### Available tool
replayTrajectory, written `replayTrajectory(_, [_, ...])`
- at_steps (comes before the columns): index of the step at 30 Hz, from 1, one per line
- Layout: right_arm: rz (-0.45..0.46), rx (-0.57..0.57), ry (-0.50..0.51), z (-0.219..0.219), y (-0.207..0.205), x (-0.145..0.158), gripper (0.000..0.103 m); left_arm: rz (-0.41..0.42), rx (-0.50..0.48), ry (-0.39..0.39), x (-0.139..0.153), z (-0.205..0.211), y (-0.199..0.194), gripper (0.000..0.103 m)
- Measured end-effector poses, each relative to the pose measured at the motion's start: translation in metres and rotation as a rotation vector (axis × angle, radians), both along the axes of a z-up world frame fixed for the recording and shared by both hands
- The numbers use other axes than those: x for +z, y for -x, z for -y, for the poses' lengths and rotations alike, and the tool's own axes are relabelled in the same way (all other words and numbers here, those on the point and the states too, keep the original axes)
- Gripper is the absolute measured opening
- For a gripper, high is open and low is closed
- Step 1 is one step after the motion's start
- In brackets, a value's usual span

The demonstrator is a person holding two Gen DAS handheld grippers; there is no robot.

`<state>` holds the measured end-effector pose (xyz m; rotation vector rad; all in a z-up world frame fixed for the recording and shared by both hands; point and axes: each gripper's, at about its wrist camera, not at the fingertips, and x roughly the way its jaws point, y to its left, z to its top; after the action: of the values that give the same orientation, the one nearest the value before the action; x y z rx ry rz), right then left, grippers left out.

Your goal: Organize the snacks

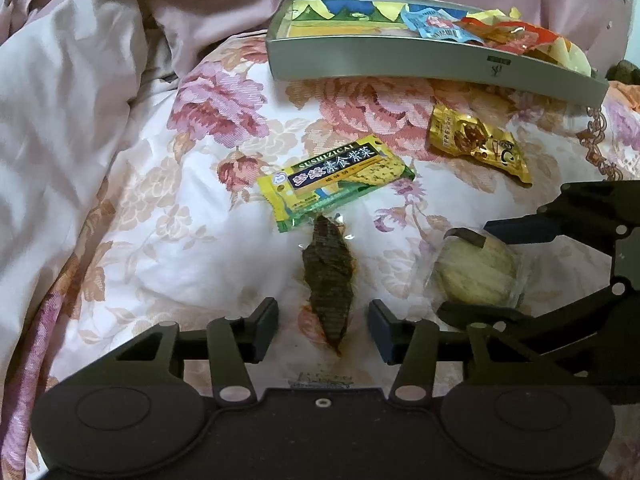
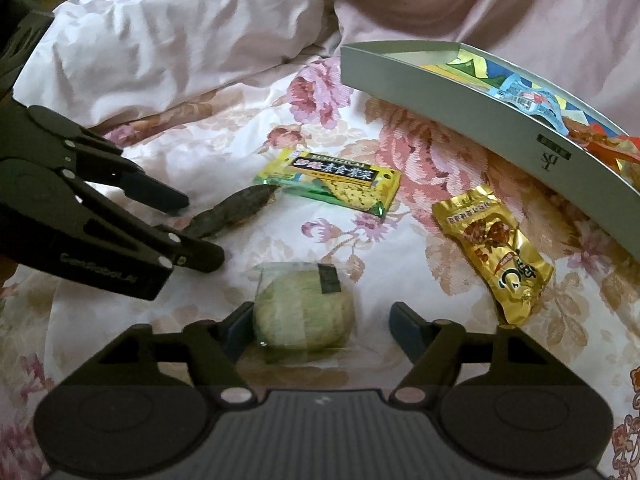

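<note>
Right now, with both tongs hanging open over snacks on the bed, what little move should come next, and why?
Probably close the right tongs on the round pale-green wrapped pastry. It already lies between the open fingers, against one of them, while the grey box holds other snacks. The left tongs likewise straddle the dark brown wrapped snack.

floral bedspread (image 1: 168,208); rumpled pink quilt (image 2: 168,40) behind; light seemingly dim.
</note>
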<state>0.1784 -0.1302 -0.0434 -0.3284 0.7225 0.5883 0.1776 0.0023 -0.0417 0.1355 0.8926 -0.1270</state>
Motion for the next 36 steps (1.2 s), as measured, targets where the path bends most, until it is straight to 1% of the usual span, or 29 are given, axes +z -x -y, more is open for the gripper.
replayTrajectory(3, [0.009,0.005,-0.001,-0.001,0.002,-0.001,0.066,0.000,0.004,-0.003,0.000,0.003,0.001,0.051])
replayTrajectory(7, [0.025,0.002,0.000,-0.002,0.004,0.000,0.056,0.012,0.007,-0.017,0.001,0.007,0.003,0.051])
replayTrajectory(10, [0.038,-0.005,-0.002,-0.002,0.005,-0.001,0.054,0.018,0.012,-0.016,0.002,0.009,0.004,0.051])
replayTrajectory(17, [0.083,-0.016,-0.002,-0.003,0.010,-0.001,0.052,0.049,0.020,-0.012,0.006,0.013,0.006,0.051])
replayTrajectory(22, [0.143,-0.007,0.032,-0.008,0.015,-0.003,0.052,0.074,0.012,-0.047,0.007,0.018,0.009,0.051])
replayTrajectory(25, [0.165,-0.007,0.045,-0.009,0.017,-0.002,0.052,0.095,0.026,-0.059,0.008,0.018,0.010,0.051])
replayTrajectory(30, [0.179,-0.024,0.043,-0.006,0.015,0.000,0.052,0.121,0.049,-0.053,0.013,0.018,0.010,0.051])
replayTrajectory(34, [0.195,-0.037,0.040,-0.003,0.014,0.003,0.052,0.125,0.075,-0.024,0.016,0.019,0.010,0.051])
replayTrajectory(36, [0.197,-0.043,0.039,-0.003,0.014,0.003,0.052,0.140,0.091,-0.010,0.019,0.018,0.012,0.051])
